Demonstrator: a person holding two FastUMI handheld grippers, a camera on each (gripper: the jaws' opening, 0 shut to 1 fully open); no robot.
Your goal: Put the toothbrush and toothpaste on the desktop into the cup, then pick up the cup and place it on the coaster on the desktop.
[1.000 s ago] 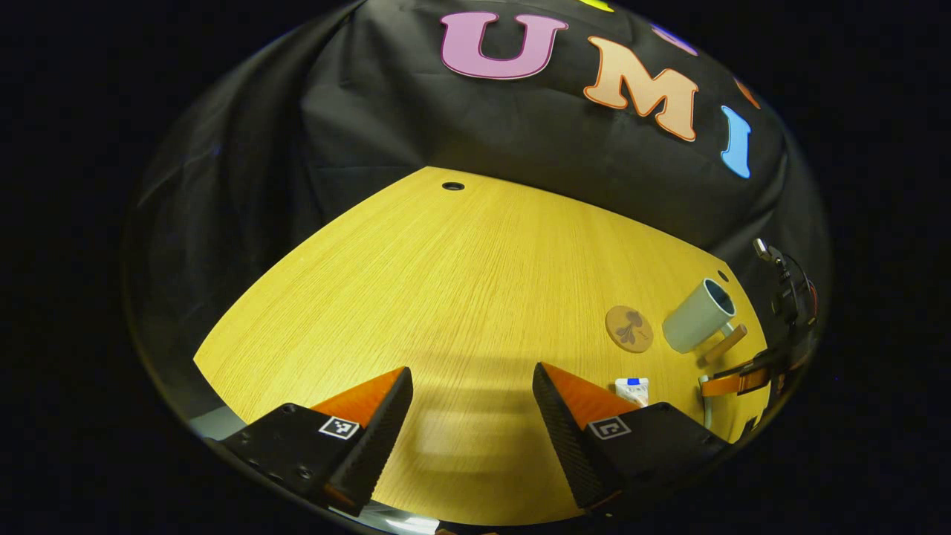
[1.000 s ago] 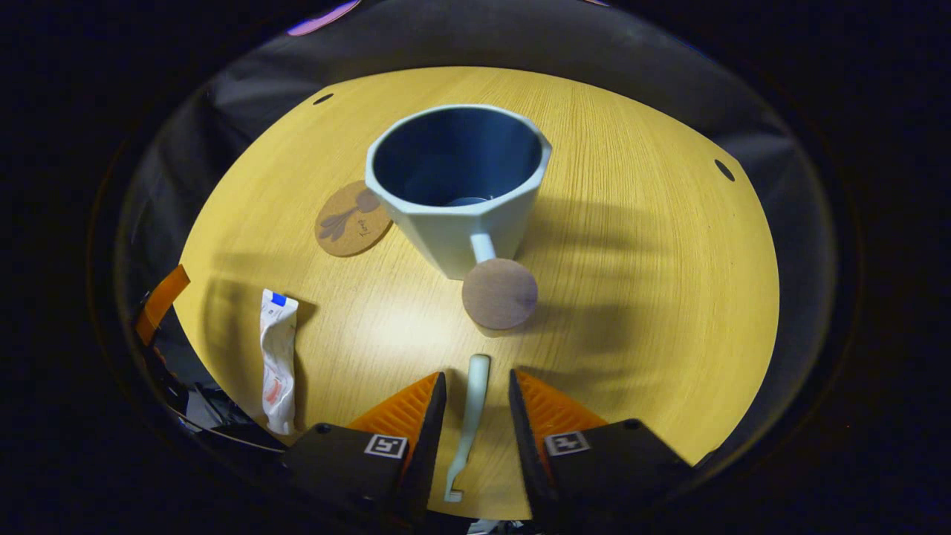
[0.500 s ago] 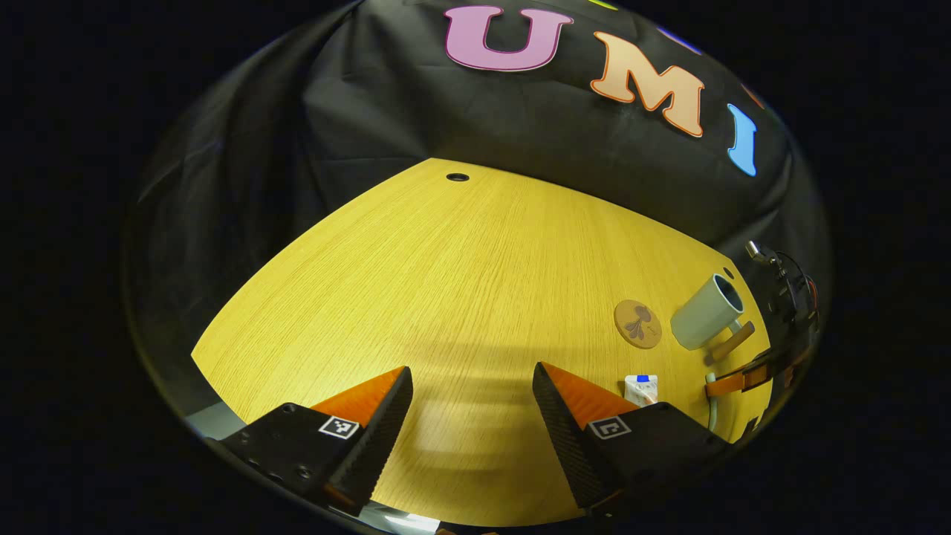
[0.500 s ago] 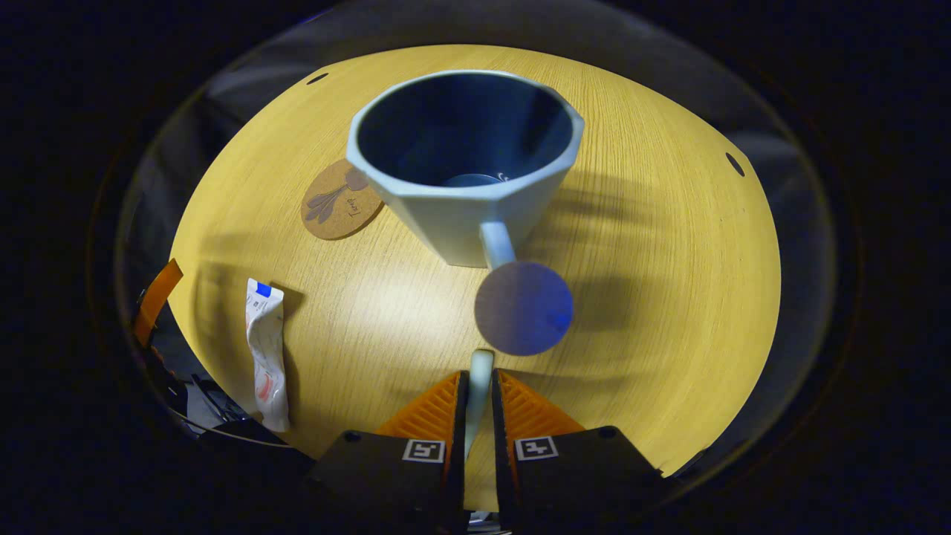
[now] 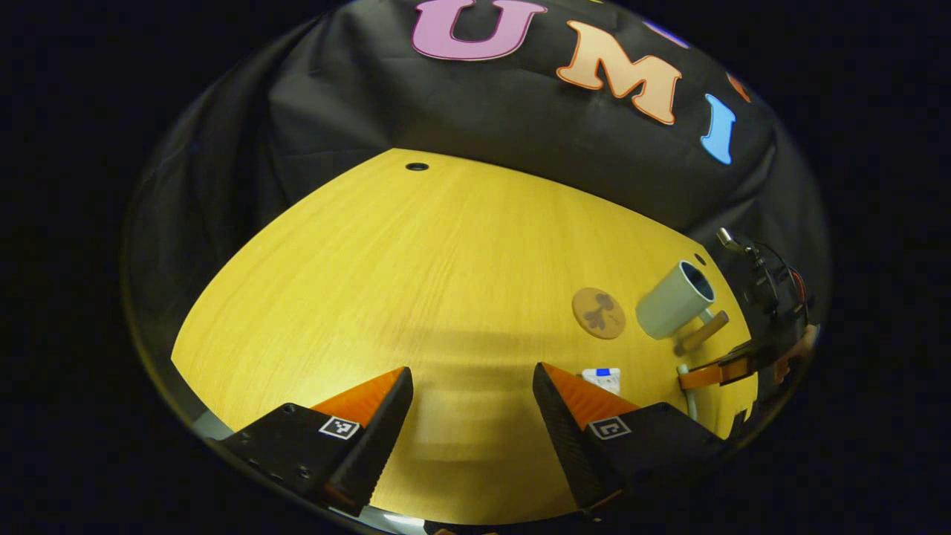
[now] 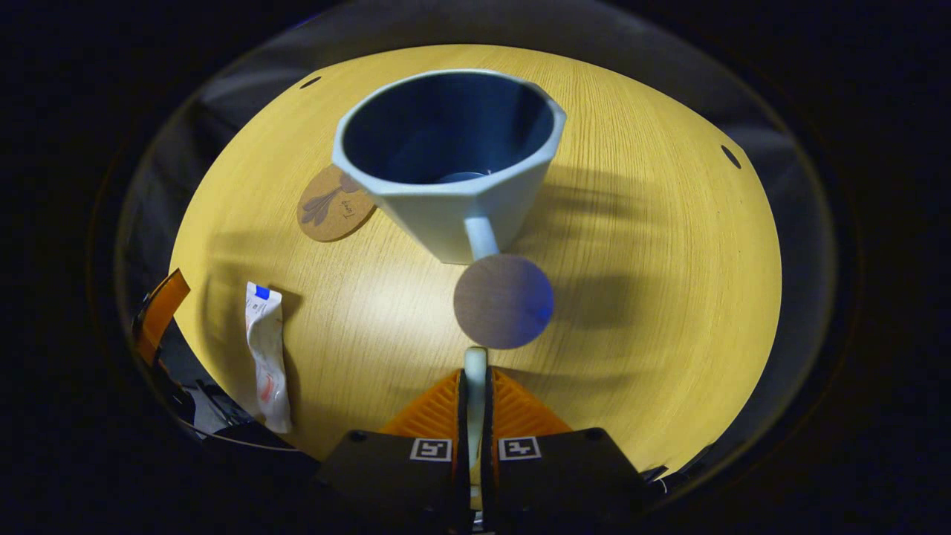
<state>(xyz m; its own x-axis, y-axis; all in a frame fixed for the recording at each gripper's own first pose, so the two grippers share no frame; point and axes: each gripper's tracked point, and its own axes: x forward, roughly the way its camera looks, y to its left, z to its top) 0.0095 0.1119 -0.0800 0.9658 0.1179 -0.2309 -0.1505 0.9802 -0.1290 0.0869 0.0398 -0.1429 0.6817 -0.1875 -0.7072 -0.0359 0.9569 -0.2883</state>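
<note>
The right claw [image 6: 474, 386] is pressed together on the pale mint plastic toothbrush [image 6: 474, 364], both orange ribbed fingers [image 6: 435, 405] pinching its thin handle near one end, whose rounded tip sticks out just in front of them. This toothbrush looks light and stiff but smooth, so I judge that a grip near the end can let it swing or slip; holding it firmly and lowering it slowly is safer. Just beyond the tip stands the pale blue-grey faceted ceramic cup [image 6: 446, 156] with a dark blue inside and a handle ending in a round wooden disc [image 6: 504, 301], turned toward the claw. The cup seems heavy and hard, probably fragile if knocked; the handle stem or the rim wall looks like the good place to take it later. To the left of the cup, touching its base line in the right gripper view, lies the round cork coaster [image 6: 334, 204] with a dark flower print. On the near left of the yellow wooden desk [image 6: 654, 297] lies the white crumpled toothpaste tube [image 6: 266, 349], soft and light, best pinched across its flat middle. The left claw [image 5: 472, 405] is spread wide and empty over bare desk, far left of the cup.
</note>
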